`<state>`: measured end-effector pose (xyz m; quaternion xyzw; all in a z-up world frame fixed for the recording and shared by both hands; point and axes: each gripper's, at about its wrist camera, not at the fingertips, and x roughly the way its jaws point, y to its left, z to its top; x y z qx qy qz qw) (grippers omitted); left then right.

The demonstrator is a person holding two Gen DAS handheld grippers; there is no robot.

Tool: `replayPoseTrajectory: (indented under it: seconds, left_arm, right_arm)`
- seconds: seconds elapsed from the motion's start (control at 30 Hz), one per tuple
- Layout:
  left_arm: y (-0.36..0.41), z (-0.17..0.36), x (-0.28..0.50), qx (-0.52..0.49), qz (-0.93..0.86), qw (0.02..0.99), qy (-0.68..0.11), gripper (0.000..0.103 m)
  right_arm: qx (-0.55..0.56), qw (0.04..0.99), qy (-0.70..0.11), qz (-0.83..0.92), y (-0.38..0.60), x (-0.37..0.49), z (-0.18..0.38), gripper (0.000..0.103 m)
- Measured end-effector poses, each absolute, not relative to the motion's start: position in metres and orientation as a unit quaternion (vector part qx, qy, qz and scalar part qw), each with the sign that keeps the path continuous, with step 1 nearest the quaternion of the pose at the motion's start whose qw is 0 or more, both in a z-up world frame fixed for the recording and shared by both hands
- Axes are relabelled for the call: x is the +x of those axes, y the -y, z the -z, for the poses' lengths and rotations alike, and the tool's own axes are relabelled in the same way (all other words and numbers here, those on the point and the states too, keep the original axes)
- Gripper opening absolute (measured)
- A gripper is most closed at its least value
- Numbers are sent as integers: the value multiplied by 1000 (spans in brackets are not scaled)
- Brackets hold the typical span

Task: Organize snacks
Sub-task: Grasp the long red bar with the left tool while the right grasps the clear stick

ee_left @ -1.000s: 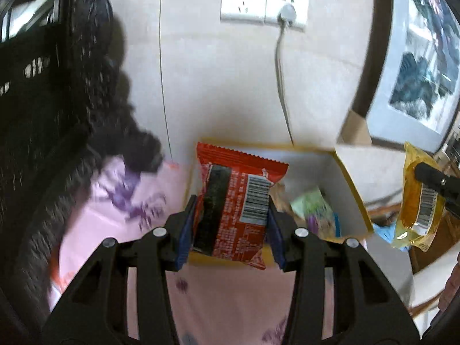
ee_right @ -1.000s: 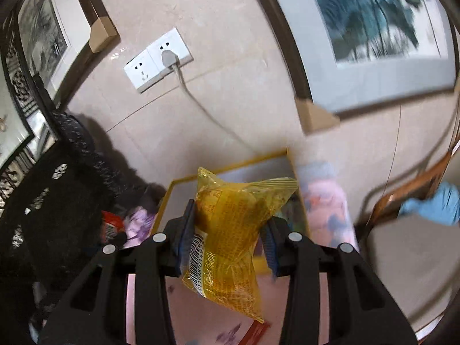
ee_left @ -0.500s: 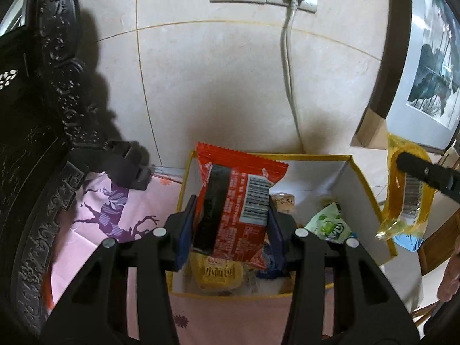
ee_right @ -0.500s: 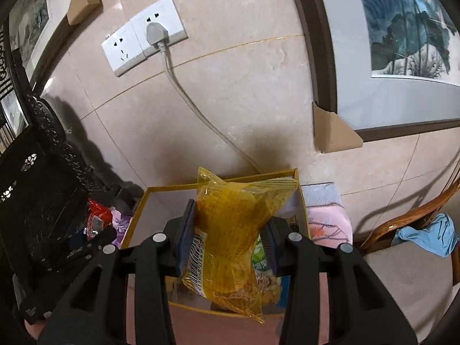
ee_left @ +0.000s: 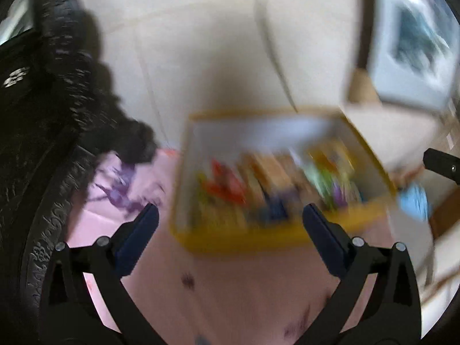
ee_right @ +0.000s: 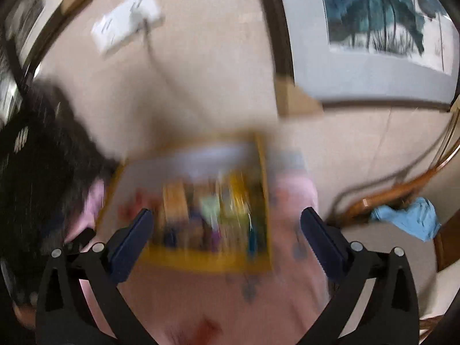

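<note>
A yellow-rimmed box point(ee_left: 184, 172) holds several snack packs on the pink cloth against the wall; it also shows in the right wrist view point(ee_right: 263, 178). Both views are blurred by motion. A red pack point(ee_left: 227, 185) lies in the box at the left, and a yellow pack point(ee_right: 237, 192) at the right. My left gripper point(ee_left: 230, 224) is open and empty just in front of the box. My right gripper point(ee_right: 227, 227) is open and empty in front of the box, and one of its fingers point(ee_left: 442, 165) shows at the right edge of the left wrist view.
A dark carved chair point(ee_left: 43, 115) stands to the left. The tiled wall behind carries a socket with a cable point(ee_right: 129, 26) and a framed picture point(ee_right: 373, 28). A wooden chair with a blue cloth point(ee_right: 411, 221) is on the right.
Both grippers have opened and let go of their packs: the red pack and the yellow pack now lie in the box. Both grippers have drawn back a little from the box.
</note>
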<state>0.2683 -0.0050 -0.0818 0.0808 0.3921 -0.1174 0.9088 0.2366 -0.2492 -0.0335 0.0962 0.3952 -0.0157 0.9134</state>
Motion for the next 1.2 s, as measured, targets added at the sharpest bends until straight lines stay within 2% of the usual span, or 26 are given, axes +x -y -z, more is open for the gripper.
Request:
replayPoseTrajectory:
  seconds: [0.27,0.4,0.47,0.5,0.53,0.57,0.63,0.73,0.9,1.07,1.2]
  left_arm:
    - [89,182,189,259,273,809,-451,101]
    - [112,219,181,345,280,773,-453,101]
    - [108,227,186,323,289,771,-467,98]
    - [103,229,190,299,296,769,-481,91]
    - [94,229,195,253,314,760,-510,71]
    - [87,228,199,218,324,752,-532,64]
    - [70,224,202,200,295,765,-536,33]
    - [43,223,202,177,278,775,-539,30]
    - [-14,222,194,129,208,791,-561,29]
    - [-56,222,170,97,168,801,-567,29]
    - [-66,220,159,87,146,807,-565,29]
  right_arm:
    - [-36,833,-546,-74,229,116,128,102]
    - [-11,805,-588,-76,238,83,155,102]
    - [9,802,-593,-70,243,76,163,102]
    - [21,804,-591,-65,245,76,166,102]
    - [32,807,-586,-66,245,76,166,102]
    - [38,812,-578,-71,243,76,165,102]
    - [18,840,-530,-113,230,78,150,102]
    - [-93,841,-478,-236,188,80,136,102]
    - [-320,743,-443,-387,129,92,167,102]
    - [-356,675,-478,-435,117,133,196,102]
    - [-399,629,-476,-468,104,134,216,101]
